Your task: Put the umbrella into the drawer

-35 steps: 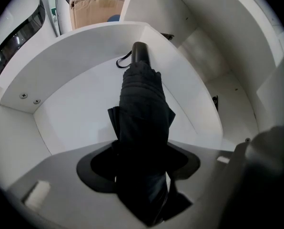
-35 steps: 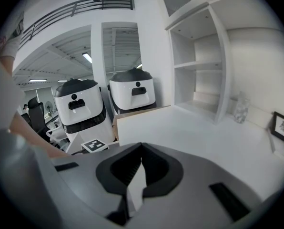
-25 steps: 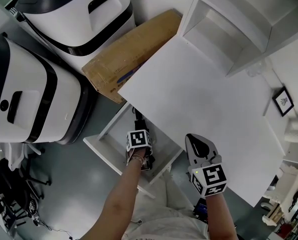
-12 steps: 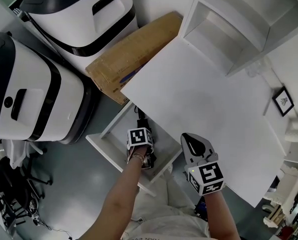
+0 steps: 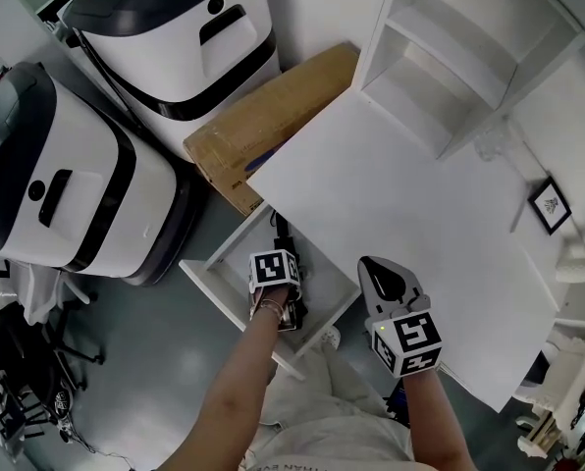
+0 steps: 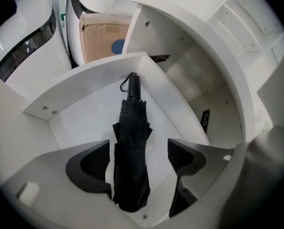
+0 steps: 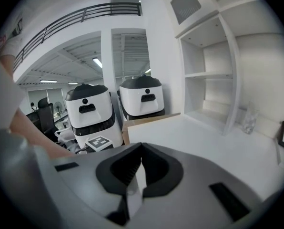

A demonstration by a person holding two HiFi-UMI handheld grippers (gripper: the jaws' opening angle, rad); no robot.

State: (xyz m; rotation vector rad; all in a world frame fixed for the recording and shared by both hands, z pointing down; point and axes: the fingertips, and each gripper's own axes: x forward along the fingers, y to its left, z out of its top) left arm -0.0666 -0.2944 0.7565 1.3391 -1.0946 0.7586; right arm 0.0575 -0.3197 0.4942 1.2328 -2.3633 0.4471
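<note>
A black folded umbrella (image 6: 130, 161) lies lengthwise in the open white drawer (image 6: 85, 80), its strap end toward the back. In the head view only the umbrella's (image 5: 277, 235) far end shows, past the marker cube. My left gripper (image 6: 138, 146) hangs over the umbrella, pointing steeply down. Its jaws have just been opening and stand wide apart on either side of the umbrella, without touching it. My right gripper (image 5: 383, 278) is over the front edge of the white desk top (image 5: 400, 204). It (image 7: 141, 147) is shut with nothing in it.
The drawer (image 5: 209, 273) sticks out from under the desk toward me. Two white-and-black machines (image 5: 165, 27) (image 5: 67, 184) and a cardboard box (image 5: 263, 116) stand left of the desk. A white shelf unit (image 5: 469, 47), a glass (image 5: 489, 140) and a small framed picture (image 5: 551, 204) are at the back.
The left gripper has lifted slightly over the drawer, with the umbrella left lying in it. The right gripper has risen a little. The head view has shifted slightly.
</note>
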